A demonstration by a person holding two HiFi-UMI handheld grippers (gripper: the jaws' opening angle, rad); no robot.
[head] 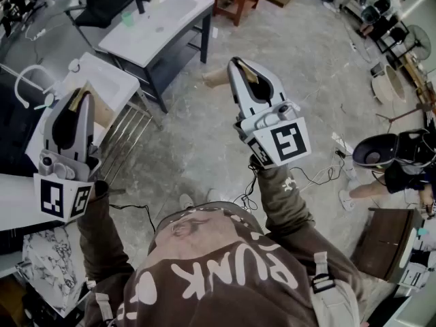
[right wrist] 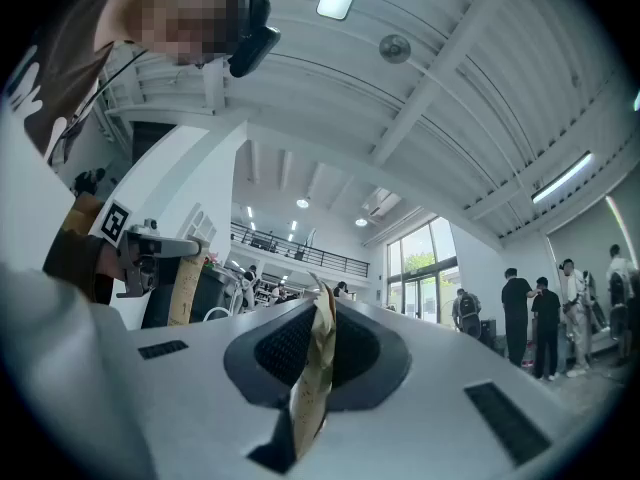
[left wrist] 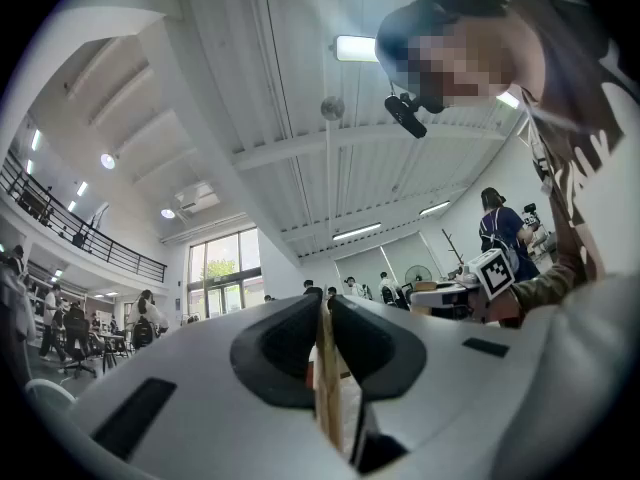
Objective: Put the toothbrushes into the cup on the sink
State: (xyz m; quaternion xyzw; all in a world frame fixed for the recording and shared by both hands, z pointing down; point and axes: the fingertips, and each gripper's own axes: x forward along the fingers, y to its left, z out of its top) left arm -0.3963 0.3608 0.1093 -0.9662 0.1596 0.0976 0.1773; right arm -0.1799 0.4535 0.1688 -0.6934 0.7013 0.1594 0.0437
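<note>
Both grippers are raised in front of the person, jaws pointing up and away. My left gripper [head: 76, 95] [left wrist: 322, 306] is shut on a thin tan paper-wrapped toothbrush [left wrist: 327, 388], whose sleeve sticks out beside the jaws [head: 101, 113]. A second, crumpled tan-wrapped toothbrush [right wrist: 314, 368] [head: 248, 74] is clamped in my shut right gripper [head: 236, 64] [right wrist: 320, 294]. A small green cup [head: 127, 18] stands on the white sink [head: 178, 12] at the far upper left, well away from both grippers.
A second white basin [head: 109, 80] with a curved faucet [head: 22, 82] and a wire rack [head: 126, 138] sits left, close to my left gripper. Cables [head: 320, 176] trail across the concrete floor. A black bucket [head: 376, 150] and a person [head: 381, 186] are at right.
</note>
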